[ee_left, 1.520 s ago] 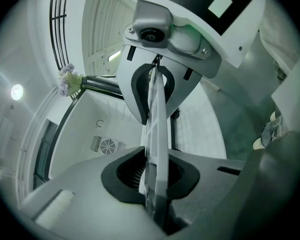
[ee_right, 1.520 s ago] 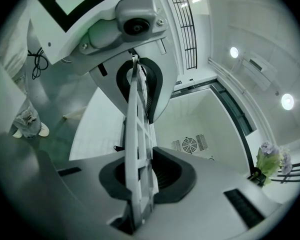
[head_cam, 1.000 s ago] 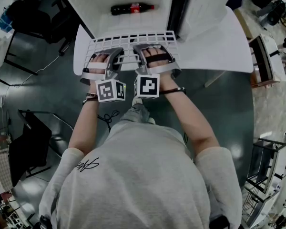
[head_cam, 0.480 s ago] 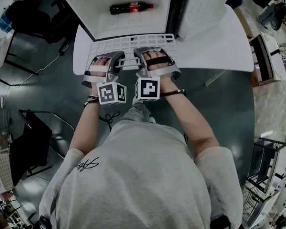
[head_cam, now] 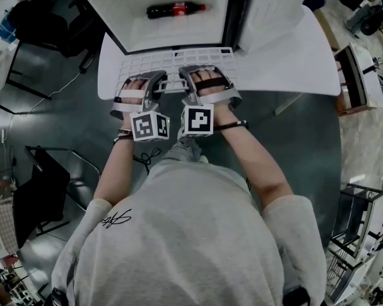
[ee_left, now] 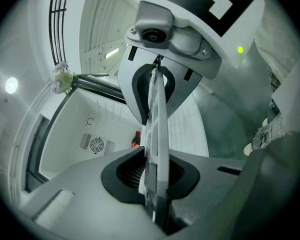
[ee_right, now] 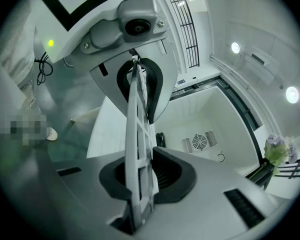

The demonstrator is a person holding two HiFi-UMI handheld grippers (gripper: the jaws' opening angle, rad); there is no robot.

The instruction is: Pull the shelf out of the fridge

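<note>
A white wire-grid shelf (head_cam: pixel 179 61) sticks out of the open white fridge (head_cam: pixel 179 24), level above the lowered door. My left gripper (head_cam: pixel 154 81) is shut on the shelf's front edge at the left. My right gripper (head_cam: pixel 186 80) is shut on that same edge just beside it. In the left gripper view the shelf (ee_left: pixel 157 129) runs edge-on between the two pads. The right gripper view shows the shelf (ee_right: pixel 137 149) clamped the same way. A cola bottle (head_cam: pixel 175 9) lies on its side deep inside the fridge.
The fridge door (head_cam: pixel 287 62) lies open and flat below the shelf, spreading to the right. A fan grille (ee_right: pixel 200 142) is on the fridge's back wall. Dark chairs (head_cam: pixel 45 190) stand at the left and shelving units (head_cam: pixel 357 81) at the right on the glossy floor.
The shelf has slid out of the fridge a little toward the person, with both grippers still clamped on its front edge and drawn back slightly.
</note>
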